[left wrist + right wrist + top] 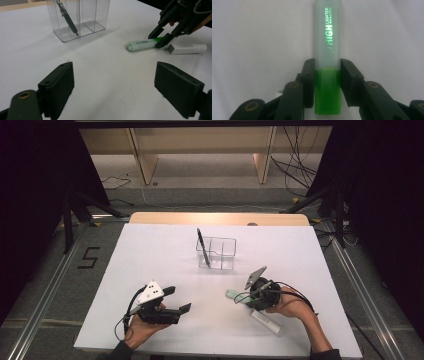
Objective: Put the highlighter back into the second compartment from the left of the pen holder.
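right gripper [327, 72] clamped on green highlighter [328, 50], cap pointing twelve o'clock beyond jaws; left gripper [113, 85] spread wide, gripping nothing.

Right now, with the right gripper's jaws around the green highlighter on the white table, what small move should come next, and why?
Probably lift straight up a little. The right gripper has both jaws pressed against the green highlighter, which lies flat on the white table, and the white marker lies close beside it.

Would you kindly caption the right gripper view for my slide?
Right gripper jaws closed on a green highlighter lying on the white table.
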A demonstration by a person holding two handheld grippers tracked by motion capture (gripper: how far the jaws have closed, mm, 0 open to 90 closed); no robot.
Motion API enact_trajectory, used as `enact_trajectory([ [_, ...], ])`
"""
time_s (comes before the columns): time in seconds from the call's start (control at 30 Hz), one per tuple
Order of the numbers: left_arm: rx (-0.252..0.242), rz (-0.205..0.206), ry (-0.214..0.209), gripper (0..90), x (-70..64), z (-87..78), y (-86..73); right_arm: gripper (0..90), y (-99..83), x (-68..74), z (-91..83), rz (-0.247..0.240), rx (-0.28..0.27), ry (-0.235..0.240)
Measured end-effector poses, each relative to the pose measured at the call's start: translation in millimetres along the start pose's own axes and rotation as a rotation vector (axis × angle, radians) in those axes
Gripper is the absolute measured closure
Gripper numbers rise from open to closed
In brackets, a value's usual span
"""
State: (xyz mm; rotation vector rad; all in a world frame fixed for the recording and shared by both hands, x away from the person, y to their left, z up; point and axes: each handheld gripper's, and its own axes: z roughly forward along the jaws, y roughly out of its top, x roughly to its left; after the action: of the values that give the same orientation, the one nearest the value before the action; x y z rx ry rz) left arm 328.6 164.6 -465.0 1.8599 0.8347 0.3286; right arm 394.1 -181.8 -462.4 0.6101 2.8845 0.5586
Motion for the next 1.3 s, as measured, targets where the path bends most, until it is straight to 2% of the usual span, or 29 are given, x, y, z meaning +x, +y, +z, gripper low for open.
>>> enact_trajectory([
  [0.17,-0.001,0.001,0.0,16.2,-0.1,0.0,0.0,67.4,1.3,1.5,-1.7,-0.012,-0.015,-0.013],
  [0.27,-0.001,-0.003,0.001,16.2,0.3,-0.2,0.0,67.5,2.3,3.4,-4.8,-0.024,-0.045,-0.036],
  [0.57,0.002,-0.002,0.004,16.2,1.3,-1.2,-0.2,67.4,6.1,13.5,-26.6,-0.059,-0.191,-0.19],
  [0.67,-0.002,-0.006,0.004,16.2,1.3,-1.8,-0.3,67.4,7.8,24.3,-28.1,-0.101,-0.233,-0.255],
  [0.73,-0.002,-0.007,0.006,16.2,2.0,-2.1,-0.4,67.4,8.9,32.2,-27.9,-0.134,-0.241,-0.299],
  [0.87,0.001,-0.008,0.006,16.2,2.5,-1.9,-0.4,67.4,11.3,47.9,-26.2,-0.227,-0.251,-0.416],
  [1.03,0.002,-0.008,0.005,16.2,2.4,-2.0,-0.6,67.5,14.6,67.4,-22.8,-0.34,-0.262,-0.537],
  [1.13,0.005,-0.009,0.004,16.2,3.0,-2.4,-0.7,67.4,14.9,75.2,-21.5,-0.404,-0.273,-0.569],
  [1.27,0.006,-0.012,0.005,16.2,3.2,-1.9,-0.6,67.4,14.7,82.6,-18.4,-0.426,-0.298,-0.563],
  [1.3,0.006,-0.012,0.005,16.2,3.2,-1.9,-0.6,67.4,14.9,84.0,-16.4,-0.444,-0.295,-0.58],
])
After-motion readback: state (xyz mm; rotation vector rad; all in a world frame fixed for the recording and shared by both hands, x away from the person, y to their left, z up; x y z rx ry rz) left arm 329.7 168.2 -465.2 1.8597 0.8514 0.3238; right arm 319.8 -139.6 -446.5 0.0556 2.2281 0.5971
